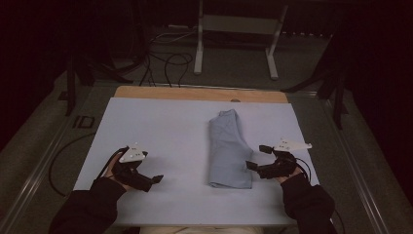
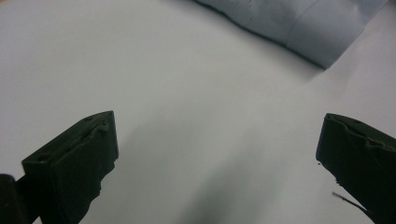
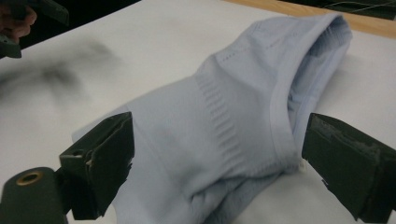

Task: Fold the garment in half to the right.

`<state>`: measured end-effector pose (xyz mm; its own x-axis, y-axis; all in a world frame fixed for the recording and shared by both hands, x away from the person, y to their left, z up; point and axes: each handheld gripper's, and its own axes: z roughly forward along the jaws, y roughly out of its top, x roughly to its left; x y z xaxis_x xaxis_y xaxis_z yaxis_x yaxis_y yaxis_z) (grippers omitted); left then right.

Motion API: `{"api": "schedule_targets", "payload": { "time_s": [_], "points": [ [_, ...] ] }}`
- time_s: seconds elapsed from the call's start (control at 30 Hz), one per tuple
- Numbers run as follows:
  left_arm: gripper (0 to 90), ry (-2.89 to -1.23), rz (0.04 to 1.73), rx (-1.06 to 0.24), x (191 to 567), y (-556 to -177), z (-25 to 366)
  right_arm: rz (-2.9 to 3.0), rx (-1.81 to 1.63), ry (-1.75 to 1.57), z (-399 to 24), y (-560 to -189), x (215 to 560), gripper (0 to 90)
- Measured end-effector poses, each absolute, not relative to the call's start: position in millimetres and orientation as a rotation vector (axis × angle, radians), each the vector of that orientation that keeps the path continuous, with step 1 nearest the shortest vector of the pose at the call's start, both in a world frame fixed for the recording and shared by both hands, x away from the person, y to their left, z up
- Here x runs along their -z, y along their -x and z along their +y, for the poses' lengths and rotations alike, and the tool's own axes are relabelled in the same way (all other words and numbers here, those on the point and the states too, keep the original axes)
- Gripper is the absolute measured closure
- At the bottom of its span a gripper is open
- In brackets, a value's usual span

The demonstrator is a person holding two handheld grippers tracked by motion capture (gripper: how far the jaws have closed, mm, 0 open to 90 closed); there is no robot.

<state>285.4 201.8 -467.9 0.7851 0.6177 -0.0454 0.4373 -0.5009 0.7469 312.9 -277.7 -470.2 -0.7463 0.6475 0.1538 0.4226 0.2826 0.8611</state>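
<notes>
1. Scanning from the left of the high view, we note a dark floor with a loop of black cable [image 1: 58,161] lying beside the left edge of the table [image 1: 160,122].
2. We see the table covered by a pale sheet, with a strip of bare wood [image 1: 195,93] showing along its far edge.
3. We find the left gripper [image 1: 146,178] at the near left of the table, held in a hand in a dark sleeve [image 1: 87,209], with a grey three-cornered plate [image 1: 132,153] on top.
4. We read its jaws as spread wide in the left gripper view, with nothing between them but bare sheet; the near end of the cloth lies ahead and well apart.
5. We place the folded light-blue cloth [image 1: 228,151] right of centre, a long narrow bundle running from near to far, flat on the sheet.
6. We see stitched hems and a ribbed band on the cloth [image 3: 224,121] in the right gripper view.
7. We find the right gripper [image 1: 258,156] just beside the cloth's right edge, toward its near end.
8. We read its jaws as spread wide too, one on each side of the cloth's near part in the right gripper view; whether the fingers [image 3: 100,161] touch the fabric, we cannot tell.
9. We note metal frame legs [image 1: 234,39] on the floor beyond the far edge.
</notes>
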Motion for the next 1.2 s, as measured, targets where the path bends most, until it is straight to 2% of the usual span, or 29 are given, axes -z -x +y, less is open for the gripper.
{"api": "schedule_targets", "payload": {
  "time_s": [0.63, 0.9, 1.2],
  "points": [
    [0.0, -2.146, 0.914, -0.342, 502, -265, 263, 2.361, -1.301, -0.997, -291, -283, 505, 9.4],
    [0.0, -2.123, 0.962, -0.363, 505, -255, 273, 2.315, -1.3, -1.032, -291, -270, 507, 9.8],
    [0.1, -2.141, 0.961, -0.354, 509, -253, 267, 2.32, -1.272, -1.027, -283, -276, 511, 9.8]
  ]
}}
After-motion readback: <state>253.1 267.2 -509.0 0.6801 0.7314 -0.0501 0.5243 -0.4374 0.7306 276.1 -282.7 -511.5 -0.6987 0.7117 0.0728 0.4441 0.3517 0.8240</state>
